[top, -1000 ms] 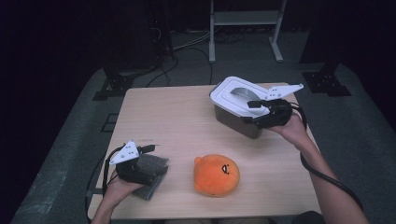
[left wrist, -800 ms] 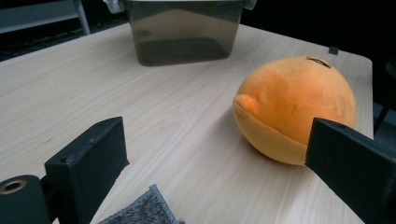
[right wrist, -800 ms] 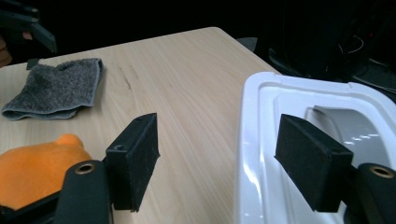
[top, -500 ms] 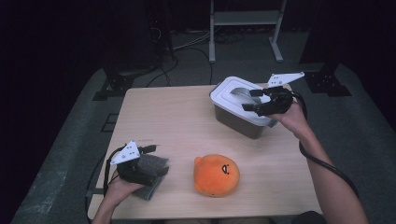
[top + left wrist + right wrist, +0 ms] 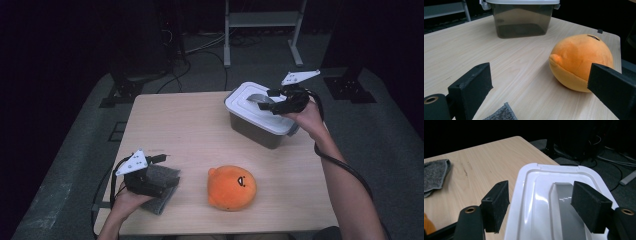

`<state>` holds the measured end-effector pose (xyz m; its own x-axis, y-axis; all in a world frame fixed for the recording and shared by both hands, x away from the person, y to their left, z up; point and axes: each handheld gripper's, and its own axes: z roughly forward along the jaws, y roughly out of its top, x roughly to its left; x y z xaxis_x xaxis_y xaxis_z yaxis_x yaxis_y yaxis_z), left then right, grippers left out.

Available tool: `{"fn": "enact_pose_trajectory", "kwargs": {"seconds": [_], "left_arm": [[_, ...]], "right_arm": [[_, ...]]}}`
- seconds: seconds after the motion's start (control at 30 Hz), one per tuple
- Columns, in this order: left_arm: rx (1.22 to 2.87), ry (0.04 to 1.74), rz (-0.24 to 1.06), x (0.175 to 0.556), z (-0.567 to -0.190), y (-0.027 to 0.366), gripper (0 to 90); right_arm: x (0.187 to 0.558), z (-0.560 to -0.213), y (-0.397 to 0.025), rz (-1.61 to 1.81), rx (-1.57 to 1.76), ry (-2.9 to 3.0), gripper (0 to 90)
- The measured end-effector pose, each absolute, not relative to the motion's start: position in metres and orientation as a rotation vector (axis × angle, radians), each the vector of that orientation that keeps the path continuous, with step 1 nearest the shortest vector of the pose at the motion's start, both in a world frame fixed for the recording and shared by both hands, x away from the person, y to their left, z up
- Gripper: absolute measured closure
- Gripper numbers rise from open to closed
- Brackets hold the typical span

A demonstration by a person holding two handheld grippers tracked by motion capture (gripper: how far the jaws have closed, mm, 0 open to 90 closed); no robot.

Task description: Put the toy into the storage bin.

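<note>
High view: the right gripper [image 5: 274,101] hovers over the white lid [image 5: 252,102] of the lidded bin [image 5: 260,130] at the table's [image 5: 185,125] far right; the left gripper [image 5: 162,167] rests on a grey cloth [image 5: 162,177] beside the orange plush [image 5: 231,187].

Left gripper view: jaws wide, empty; plush [image 5: 581,60] ahead-right, bin [image 5: 522,21] farther off, seemingly empty through its smoky wall.

Right gripper view: jaws wide, straddling the lid's [image 5: 541,202] near corner, its grey handle [image 5: 565,202] running lengthwise away, just inside the right-hand jaw.
</note>
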<state>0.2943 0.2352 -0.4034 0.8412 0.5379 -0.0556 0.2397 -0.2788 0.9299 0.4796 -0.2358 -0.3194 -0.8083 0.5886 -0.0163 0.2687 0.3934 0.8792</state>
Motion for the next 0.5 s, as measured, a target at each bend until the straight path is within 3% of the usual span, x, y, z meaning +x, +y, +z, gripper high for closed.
{"fn": "enact_pose_trajectory", "kwargs": {"seconds": [0.5], "left_arm": [[1.864,0.585,0.312,0.295,-0.405,0.240,4.8]], "right_arm": [[0.503,-0.332,-0.238,1.348,0.824,2.299,34.4]]}}
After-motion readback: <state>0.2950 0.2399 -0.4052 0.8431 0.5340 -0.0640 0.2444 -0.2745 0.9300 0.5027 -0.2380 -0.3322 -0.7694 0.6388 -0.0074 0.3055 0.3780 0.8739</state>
